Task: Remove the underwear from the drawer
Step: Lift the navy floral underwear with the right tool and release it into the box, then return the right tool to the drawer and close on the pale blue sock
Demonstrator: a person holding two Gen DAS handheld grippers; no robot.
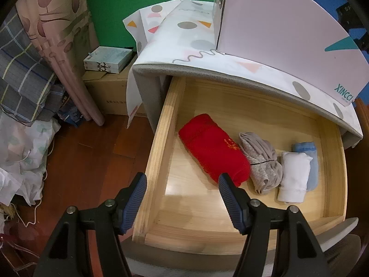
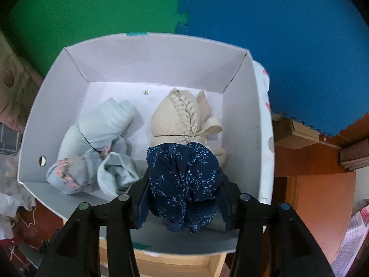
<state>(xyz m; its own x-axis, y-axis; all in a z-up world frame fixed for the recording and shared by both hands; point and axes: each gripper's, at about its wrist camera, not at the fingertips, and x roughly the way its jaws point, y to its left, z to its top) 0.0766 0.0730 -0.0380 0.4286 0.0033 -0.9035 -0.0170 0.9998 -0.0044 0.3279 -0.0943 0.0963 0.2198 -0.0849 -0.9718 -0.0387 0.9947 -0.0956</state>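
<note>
Left tongs (image 1: 182, 182) are spread wide with nothing between them, blue ribbed pads (image 1: 136, 198) facing each other across a big gap, pointing forward and down. Right tongs (image 2: 183, 180) are squeezed in on a dark navy floral bundle (image 2: 182, 175), pads pressed into the fabric on both sides, also angled downward. Both black frames look level.

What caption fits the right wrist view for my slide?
Right gripper holding navy floral underwear over a white box containing two other bundled garments.
</note>
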